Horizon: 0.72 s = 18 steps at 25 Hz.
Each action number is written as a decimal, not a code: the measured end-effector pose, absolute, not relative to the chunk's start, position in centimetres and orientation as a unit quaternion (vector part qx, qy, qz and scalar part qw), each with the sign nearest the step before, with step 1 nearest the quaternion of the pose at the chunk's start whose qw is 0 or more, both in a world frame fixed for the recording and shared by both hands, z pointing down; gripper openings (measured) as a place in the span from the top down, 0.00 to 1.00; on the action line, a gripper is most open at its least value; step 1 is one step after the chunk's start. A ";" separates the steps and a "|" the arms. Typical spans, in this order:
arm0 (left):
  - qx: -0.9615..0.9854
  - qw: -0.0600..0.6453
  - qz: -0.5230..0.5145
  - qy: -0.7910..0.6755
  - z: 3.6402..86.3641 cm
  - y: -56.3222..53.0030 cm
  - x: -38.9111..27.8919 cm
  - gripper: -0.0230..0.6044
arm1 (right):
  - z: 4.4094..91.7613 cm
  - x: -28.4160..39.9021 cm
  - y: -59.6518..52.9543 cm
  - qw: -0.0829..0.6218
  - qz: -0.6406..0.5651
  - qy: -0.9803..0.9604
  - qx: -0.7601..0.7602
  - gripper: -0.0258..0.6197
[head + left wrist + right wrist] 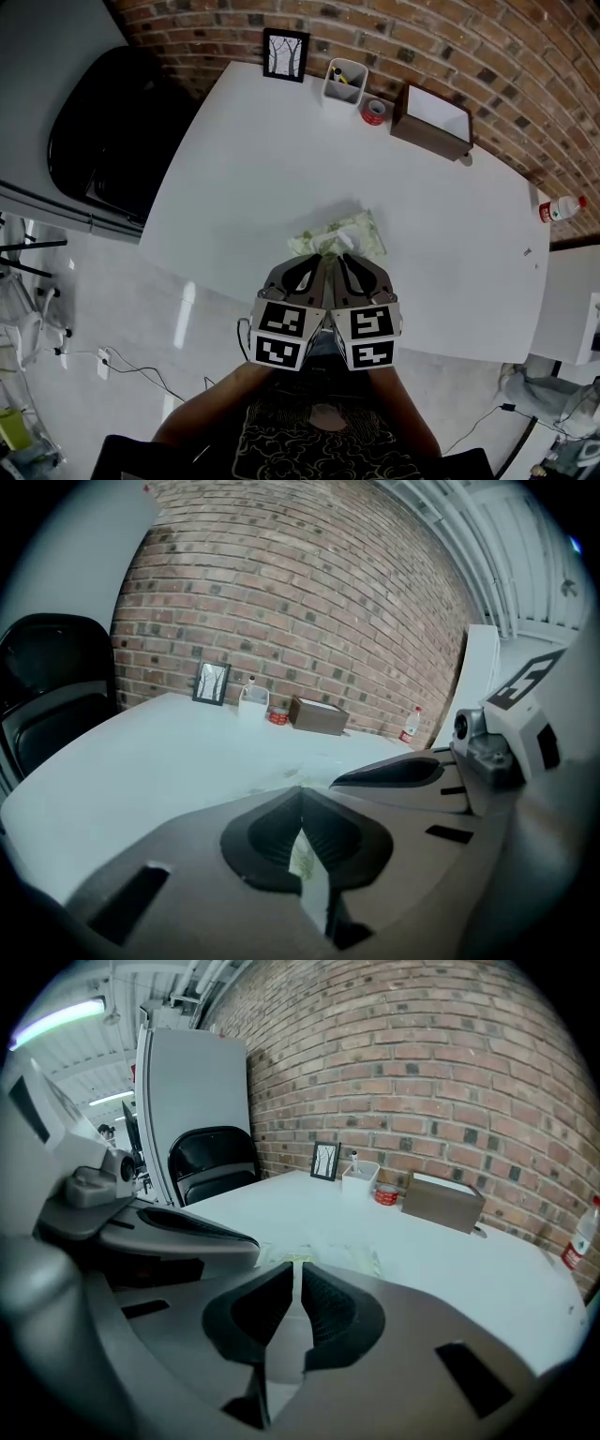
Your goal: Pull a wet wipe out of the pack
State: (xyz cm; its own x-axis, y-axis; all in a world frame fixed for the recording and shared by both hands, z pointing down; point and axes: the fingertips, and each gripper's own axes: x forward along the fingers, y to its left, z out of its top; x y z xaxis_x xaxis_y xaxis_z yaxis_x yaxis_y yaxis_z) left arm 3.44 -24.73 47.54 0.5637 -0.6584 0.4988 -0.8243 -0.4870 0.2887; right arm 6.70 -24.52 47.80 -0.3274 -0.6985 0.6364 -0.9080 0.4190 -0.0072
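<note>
The near end of the wet wipe pack [354, 231] is covered in the head view by the tips of both claws, so its opening cannot be made out. A small white bit [340, 243] shows just in front of the tips. It is too small to tell whether it is a wipe or part of the wrapper.

The pack is pale green and crinkled, and it lies flat on the white desk [253, 178]. It sits close to the desk's near edge, about midway along it.

In the right gripper view only a low strip of the pack [330, 1258] shows beyond the jaws. In the left gripper view it is no more than a greenish patch seen through the gap behind the jaw tips.

The left claw [322, 260] has its jaws together at the tips [301, 793], and nothing is seen pinched there. The right claw [346, 259] is very narrow, with only a thin slit between its jaws [294, 1275] and nothing in it.

The two claws are side by side and almost touching, both pointing at the pack. The hands are hidden behind the marker cubes, and only the forearms show.

Along the far edge, by the brick wall, stand a small picture frame [285, 54], a white holder [344, 81], a red tape roll [374, 112] and a brown box [432, 120]. What the holder contains is too small to tell. A bottle [562, 208] lies at the desk's far right corner, partly cut off in the right gripper view. A black chair [111, 131] stands off the left edge.
</note>
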 end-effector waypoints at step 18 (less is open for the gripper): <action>0.840 0.260 0.167 -0.446 48.1 -25.9 2.4 0.94 | 49.1 6.3 -25.3 0.301 0.194 -0.786 0.504 0.92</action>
State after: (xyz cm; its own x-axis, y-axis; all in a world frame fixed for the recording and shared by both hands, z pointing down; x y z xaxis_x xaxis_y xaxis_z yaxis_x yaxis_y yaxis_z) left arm 2.38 -25.91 48.12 0.5466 -0.6621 0.5127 -0.8360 -0.4673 0.2878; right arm 6.34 -25.31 49.05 -0.3106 -0.6751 0.6692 -0.9092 0.4164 -0.0019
